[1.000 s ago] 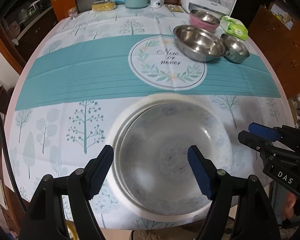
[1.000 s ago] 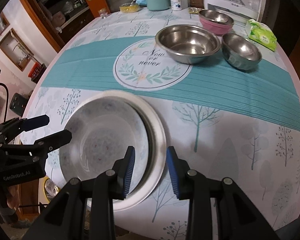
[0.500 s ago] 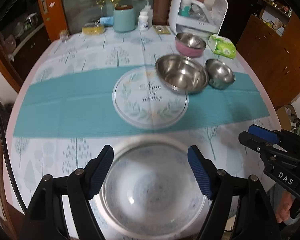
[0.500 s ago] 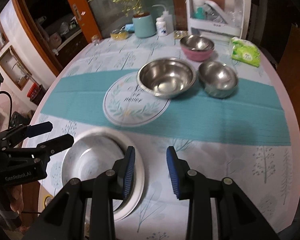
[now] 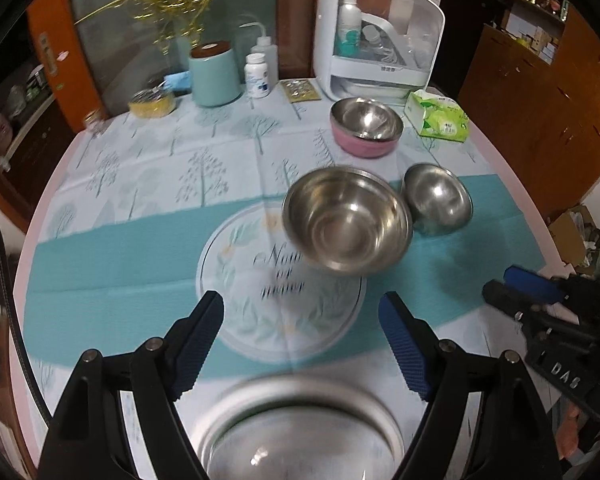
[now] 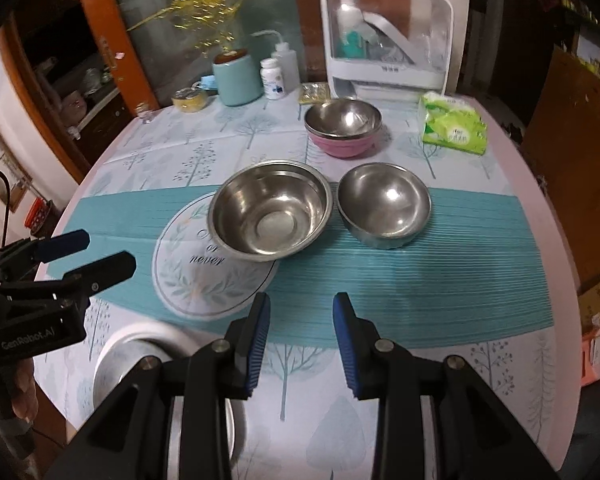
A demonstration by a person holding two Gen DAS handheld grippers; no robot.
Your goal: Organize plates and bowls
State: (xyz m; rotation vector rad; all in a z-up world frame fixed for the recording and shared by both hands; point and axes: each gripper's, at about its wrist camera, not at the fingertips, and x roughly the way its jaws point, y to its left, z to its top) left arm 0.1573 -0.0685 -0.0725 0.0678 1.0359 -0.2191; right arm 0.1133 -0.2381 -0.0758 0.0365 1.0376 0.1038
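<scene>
A shallow white bowl resting on a white plate [image 5: 300,432] sits at the table's near edge, below my left gripper [image 5: 300,304]. Its jaws are opening, wide apart, with nothing between them. In the right wrist view the same plate [image 6: 140,356] lies low left, partly hidden by my right gripper [image 6: 302,304], whose jaws stand narrowly apart and hold nothing. Farther out are a large steel bowl [image 6: 270,212], a smaller steel bowl [image 6: 384,204], and a steel bowl nested in a pink bowl [image 6: 342,126]. Both grippers hang above the cloth, apart from all the dishes.
Along the far edge stand a teal canister [image 5: 214,76], a pill bottle [image 5: 258,76], a squeeze bottle [image 5: 266,52], a yellow tin [image 5: 152,102] and a white lidded box [image 5: 376,40]. A green tissue pack [image 5: 438,118] lies beside the pink bowl. Wooden cabinets surround the round table.
Both grippers have lifted and swung toward the far side. The plate and bowl slid to the bottom of both views, and the steel bowls came nearer the centre.
</scene>
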